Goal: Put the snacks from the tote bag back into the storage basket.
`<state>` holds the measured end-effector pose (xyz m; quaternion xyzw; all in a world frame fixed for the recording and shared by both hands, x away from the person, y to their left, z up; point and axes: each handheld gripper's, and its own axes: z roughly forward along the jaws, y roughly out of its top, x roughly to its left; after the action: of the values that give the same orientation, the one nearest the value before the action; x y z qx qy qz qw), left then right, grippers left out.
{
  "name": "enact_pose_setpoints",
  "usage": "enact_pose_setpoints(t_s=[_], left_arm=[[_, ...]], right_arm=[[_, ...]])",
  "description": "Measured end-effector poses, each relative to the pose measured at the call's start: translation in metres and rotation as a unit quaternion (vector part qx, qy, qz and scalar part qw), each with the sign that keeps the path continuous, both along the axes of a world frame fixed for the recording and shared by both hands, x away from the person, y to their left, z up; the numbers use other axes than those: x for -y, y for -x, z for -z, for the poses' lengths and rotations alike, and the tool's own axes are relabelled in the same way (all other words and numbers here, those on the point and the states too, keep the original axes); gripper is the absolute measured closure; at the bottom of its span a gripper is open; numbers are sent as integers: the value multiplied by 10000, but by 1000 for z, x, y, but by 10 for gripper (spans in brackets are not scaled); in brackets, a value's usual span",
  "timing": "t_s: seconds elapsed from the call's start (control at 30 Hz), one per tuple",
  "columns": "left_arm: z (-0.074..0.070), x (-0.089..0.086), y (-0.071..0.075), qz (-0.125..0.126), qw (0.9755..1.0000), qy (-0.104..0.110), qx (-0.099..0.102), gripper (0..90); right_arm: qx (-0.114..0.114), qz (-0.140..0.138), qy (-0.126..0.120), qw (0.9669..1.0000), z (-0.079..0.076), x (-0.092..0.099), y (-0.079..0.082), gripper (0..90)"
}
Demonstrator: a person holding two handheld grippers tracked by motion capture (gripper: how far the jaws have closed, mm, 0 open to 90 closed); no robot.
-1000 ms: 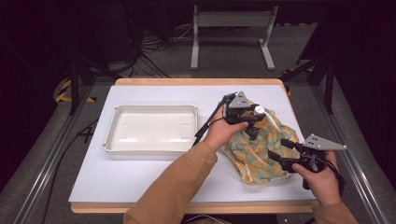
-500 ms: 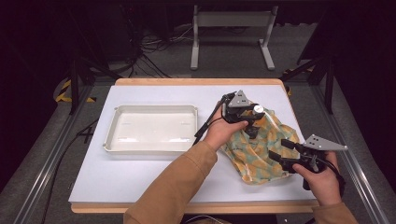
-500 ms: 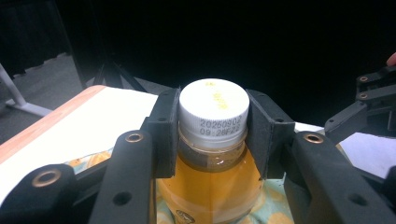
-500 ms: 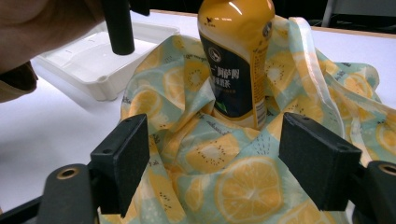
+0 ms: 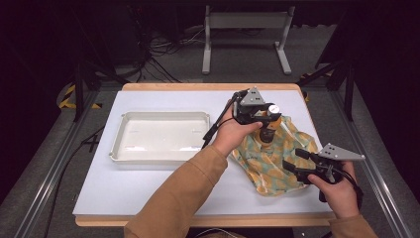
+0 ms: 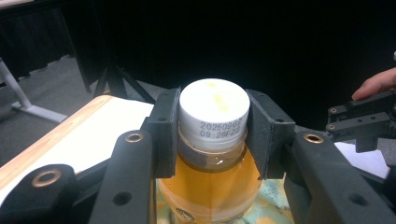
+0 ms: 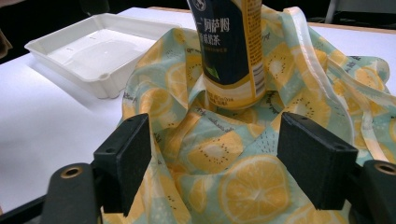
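Observation:
A bottle of amber drink (image 6: 212, 177) with a white cap (image 5: 273, 109) and a dark label (image 7: 231, 46) stands upright on a lemon-print cloth bag (image 5: 277, 158) at the table's right. My left gripper (image 5: 265, 115) is shut on the bottle's neck and cap (image 6: 214, 112), one jaw on each side. The bottle's base sits in folds of the bag (image 7: 224, 154). My right gripper (image 5: 291, 161) hovers open over the bag's near right part, its jaws (image 7: 219, 168) wide apart with cloth below them.
An empty white tray (image 5: 121, 148) lies on the white table top (image 5: 148, 188) to the left of the bag; its corner (image 7: 100, 77) shows in the right gripper view. Cables and a metal stand (image 5: 245, 29) lie on the floor beyond the table.

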<state>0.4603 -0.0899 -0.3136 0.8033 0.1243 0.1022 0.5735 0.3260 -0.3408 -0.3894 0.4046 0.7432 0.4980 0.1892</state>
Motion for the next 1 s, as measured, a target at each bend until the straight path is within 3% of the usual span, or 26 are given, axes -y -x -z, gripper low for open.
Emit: enact_pose_setpoints(t_s=[0.4, 0.67, 0.8, 1.0], left_arm=[[-28, -6, 14, 85, 9999, 66, 89, 583], [-42, -15, 22, 6, 10000, 27, 9, 583], [-48, -25, 27, -51, 9998, 58, -172, 583], [-54, -46, 33, -77, 9999, 85, -73, 583]], right_arm=[[-18, 5, -23, 10000, 2, 0, 0, 273], [7, 24, -44, 10000, 2, 0, 0, 281], [-9, 24, -37, 10000, 2, -1, 0, 281], [-21, -2, -40, 10000, 3, -3, -1, 284]])
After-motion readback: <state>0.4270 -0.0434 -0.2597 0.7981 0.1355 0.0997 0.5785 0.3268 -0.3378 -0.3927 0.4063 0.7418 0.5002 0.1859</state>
